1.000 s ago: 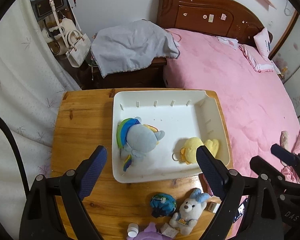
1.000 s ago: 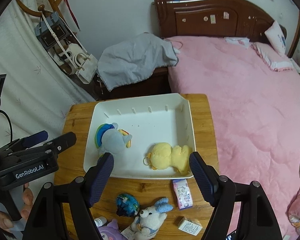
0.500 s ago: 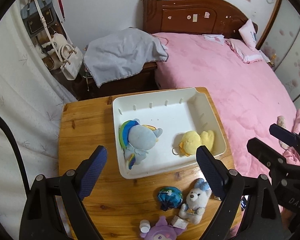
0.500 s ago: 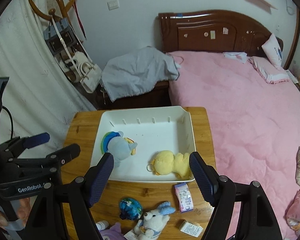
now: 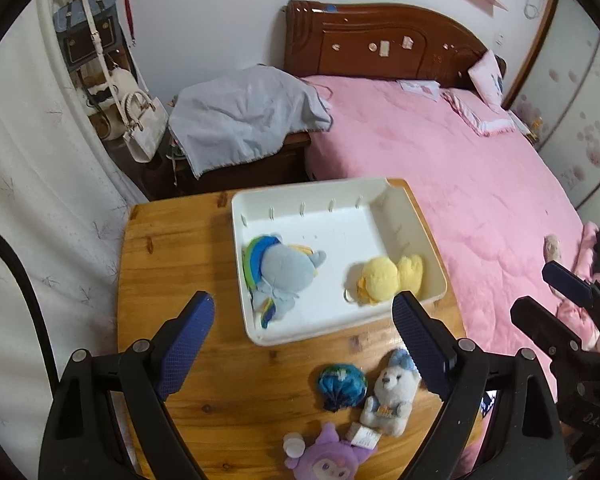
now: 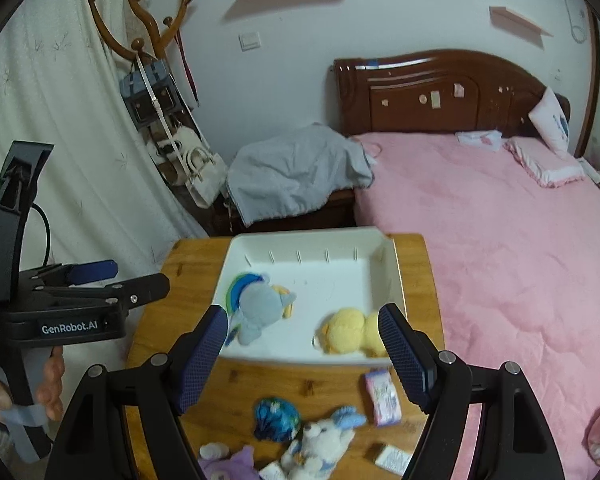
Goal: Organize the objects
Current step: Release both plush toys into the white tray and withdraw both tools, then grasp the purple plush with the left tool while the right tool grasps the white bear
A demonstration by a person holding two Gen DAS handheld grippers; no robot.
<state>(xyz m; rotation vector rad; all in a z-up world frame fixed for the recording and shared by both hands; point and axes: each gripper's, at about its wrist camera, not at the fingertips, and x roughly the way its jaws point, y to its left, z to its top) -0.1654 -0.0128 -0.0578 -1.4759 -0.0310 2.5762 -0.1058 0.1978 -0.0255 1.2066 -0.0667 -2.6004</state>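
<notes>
The left gripper [image 6: 100,280] body reads "GenRobot.AI"; its jaws are spread wide and hold nothing, as are those of the right gripper [image 6: 302,348]. Inside the white tray [image 5: 384,208] lie a blue pony plush [image 5: 284,270] and a yellow duck plush [image 5: 384,280]. Only the right wrist view shows the pink packet [image 6: 382,396] just in front of the tray.

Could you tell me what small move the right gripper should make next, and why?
Probably lower the open, empty right gripper toward the white bunny plush on the wooden table. The white tray already holds the blue pony plush and the yellow duck plush, while the bunny lies outside it, near that gripper.
</notes>
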